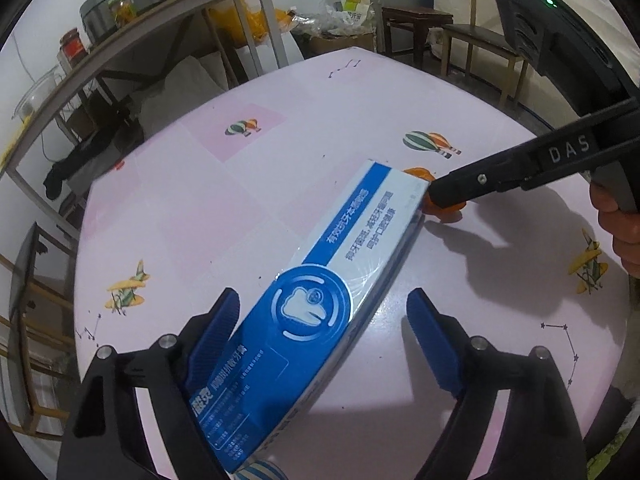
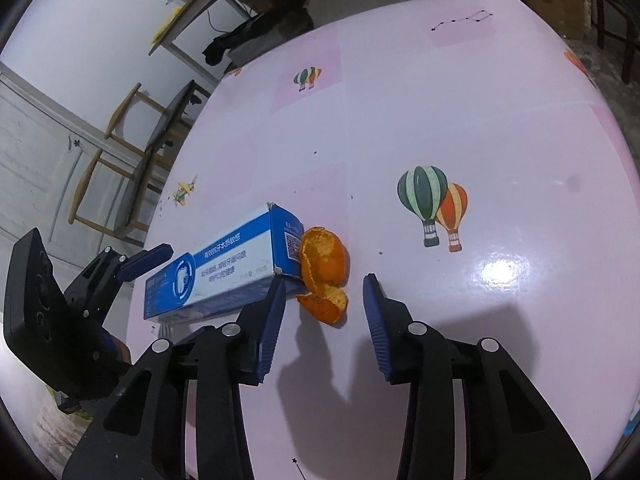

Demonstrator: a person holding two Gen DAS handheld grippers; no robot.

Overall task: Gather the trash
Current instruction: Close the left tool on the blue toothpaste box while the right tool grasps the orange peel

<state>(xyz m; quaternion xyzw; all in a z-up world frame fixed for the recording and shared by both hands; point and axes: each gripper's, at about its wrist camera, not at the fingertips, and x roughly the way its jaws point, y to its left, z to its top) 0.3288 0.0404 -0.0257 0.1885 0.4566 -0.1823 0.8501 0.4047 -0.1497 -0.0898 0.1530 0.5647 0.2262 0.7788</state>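
Observation:
A blue and white toothpaste box (image 1: 320, 296) lies on the pink table (image 1: 224, 216). My left gripper (image 1: 324, 320) is open, its fingers on either side of the box's near end. The box (image 2: 224, 268) also shows in the right wrist view. An orange peel (image 2: 324, 272) lies against the box's far end. My right gripper (image 2: 324, 308) is open, its fingers on either side of the peel, just above the table. In the left wrist view the right gripper (image 1: 444, 196) hides most of the peel (image 1: 448, 212).
The tablecloth has balloon (image 2: 434, 208) and plane prints. Wooden chairs (image 2: 120, 168) stand at the table's left side. A shelf table with a pot and jars (image 1: 120, 4) and a cardboard box with bags (image 1: 340, 28) stand beyond the far edge.

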